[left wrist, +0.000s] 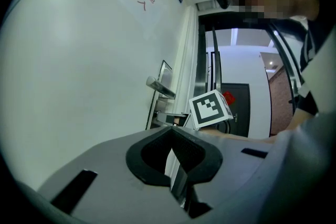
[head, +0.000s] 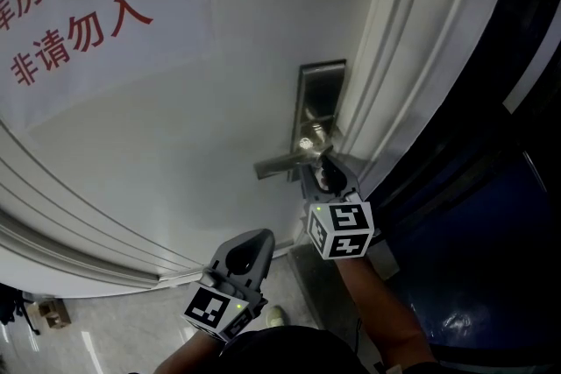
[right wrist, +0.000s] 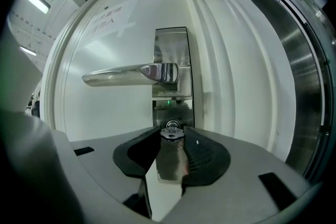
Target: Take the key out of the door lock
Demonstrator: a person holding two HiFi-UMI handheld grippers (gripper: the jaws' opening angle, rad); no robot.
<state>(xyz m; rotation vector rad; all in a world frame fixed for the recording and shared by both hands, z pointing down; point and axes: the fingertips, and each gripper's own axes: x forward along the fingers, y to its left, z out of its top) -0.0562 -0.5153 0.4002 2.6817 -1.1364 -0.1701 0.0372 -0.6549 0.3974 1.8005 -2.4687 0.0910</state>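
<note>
A small silver key [right wrist: 172,134] sticks out of the lock under the lever handle [right wrist: 131,73] on the steel lock plate [right wrist: 171,52] of a white door. In the right gripper view my right gripper [right wrist: 172,130] has both jaw tips against the key's head, one on each side. From the head view the right gripper [head: 326,173] reaches the plate [head: 320,96] just below the handle [head: 280,162] and hides the key. My left gripper [head: 255,242] hangs lower left, away from the door, shut on nothing. Its tips [left wrist: 172,130] meet in the left gripper view.
A paper notice with red characters [head: 79,4] hangs on the door at upper left. The moulded white door frame [head: 412,57] runs beside the lock plate. Right of it lies a dark blue area [head: 491,215]. Grey floor [head: 123,328] shows at the bottom left.
</note>
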